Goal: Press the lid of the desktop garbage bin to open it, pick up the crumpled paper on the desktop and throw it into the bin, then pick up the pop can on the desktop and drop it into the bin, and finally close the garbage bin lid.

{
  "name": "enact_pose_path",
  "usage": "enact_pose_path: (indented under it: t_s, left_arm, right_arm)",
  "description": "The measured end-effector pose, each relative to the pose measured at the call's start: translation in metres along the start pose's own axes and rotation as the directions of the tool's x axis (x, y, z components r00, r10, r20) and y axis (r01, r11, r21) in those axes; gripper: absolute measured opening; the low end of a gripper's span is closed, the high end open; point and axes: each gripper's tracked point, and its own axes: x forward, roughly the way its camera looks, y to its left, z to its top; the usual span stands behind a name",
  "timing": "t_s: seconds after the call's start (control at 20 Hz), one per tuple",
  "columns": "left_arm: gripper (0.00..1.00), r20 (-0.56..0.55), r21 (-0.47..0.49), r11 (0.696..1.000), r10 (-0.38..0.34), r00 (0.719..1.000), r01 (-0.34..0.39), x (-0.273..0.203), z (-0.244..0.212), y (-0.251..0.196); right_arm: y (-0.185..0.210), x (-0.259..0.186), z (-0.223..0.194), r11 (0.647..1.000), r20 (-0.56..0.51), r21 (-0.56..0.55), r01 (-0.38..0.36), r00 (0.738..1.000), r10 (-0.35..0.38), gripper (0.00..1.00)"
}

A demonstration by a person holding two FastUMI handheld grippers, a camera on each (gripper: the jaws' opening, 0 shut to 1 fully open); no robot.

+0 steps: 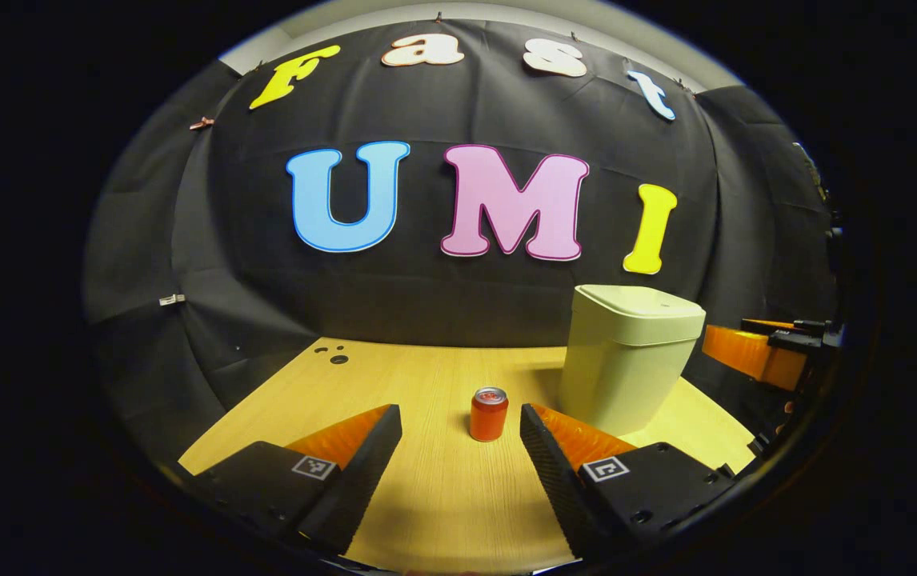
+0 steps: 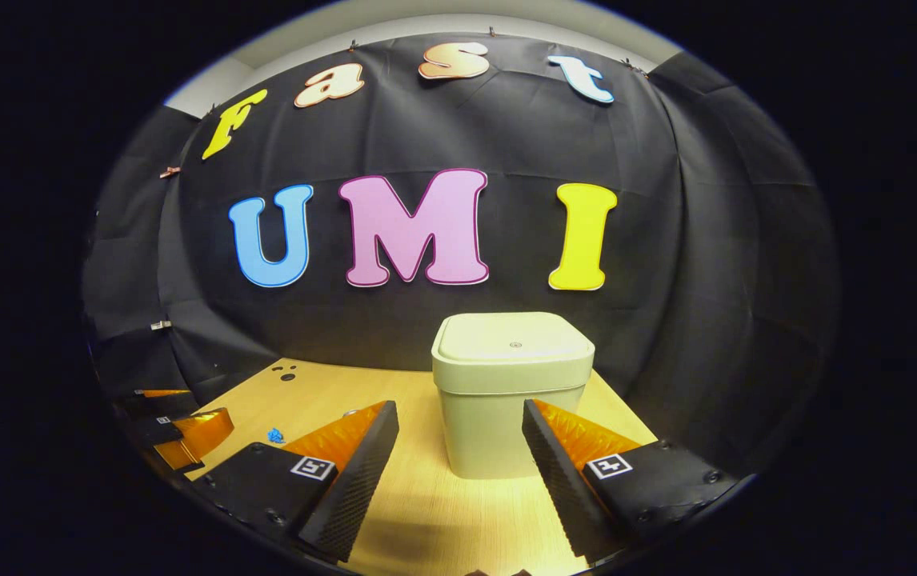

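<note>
1. Bin (image 2: 510,392), pale and square, stands on the wooden desktop (image 2: 418,528) toward its far right corner, lid flat and closed. In the right gripper view it sits straight ahead of the right gripper (image 2: 458,460), centred between the two fingers and just beyond their tips.
2. Right gripper: jaws apart, nothing between them. Judged nearer the bin than the other hand, it is the likelier one to press the lid; the lid top lies above the fingertips, so the press would call for a rise and a forward reach.
3. Pop can (image 1: 489,414), upright with its long axis vertical, stands near the middle of the desktop, left of the bin's front corner.
4. Left gripper (image 1: 460,456): jaws apart and empty, the can directly ahead between the fingertips but apart from both.
5. Small blue object (image 2: 275,435) lies toward the desktop's left edge; too small to tell whether it is the crumpled paper.
6. Lid not yet opened; all steps remain.
</note>
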Motion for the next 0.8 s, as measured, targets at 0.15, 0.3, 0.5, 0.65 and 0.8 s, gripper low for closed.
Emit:
enact_pose_path:
  t_s: [0.15, 0.3, 0.5, 0.65, 0.8]
  left_arm:
    - [0.96, 0.004, 0.001, 1.0, 0.004, 1.0, -0.004, 0.0, 0.0, 0.001]
    - [0.96, 0.002, 0.001, 1.0, 0.004, 1.0, -0.004, 0.002, 0.001, 0.001]
    - [0.96, -0.006, -0.004, 1.0, 0.006, 1.0, -0.006, 0.006, -0.004, 0.001]
    - [0.96, -0.014, -0.004, 1.0, 0.012, 1.0, -0.013, 0.008, -0.006, 0.002]
    - [0.96, -0.011, -0.006, 1.0, 0.021, 1.0, -0.021, 0.011, -0.005, 0.005]
  right_arm:
    - [-0.002, 0.002, 0.0, 1.0, -0.004, 0.004, 0.008, 1.0, -0.008, 0.98]
    - [-0.001, 0.005, 0.0, 1.0, -0.007, 0.003, 0.005, 1.0, -0.005, 0.98]
    - [0.005, 0.006, -0.001, 1.0, -0.015, -0.007, -0.012, 1.0, 0.012, 0.98]
    - [0.005, 0.008, 0.0, 1.0, -0.01, -0.017, -0.016, 1.0, 0.016, 0.83]
    - [0.005, 0.01, -0.001, 1.0, -0.014, -0.023, -0.017, 1.0, 0.016, 0.68]
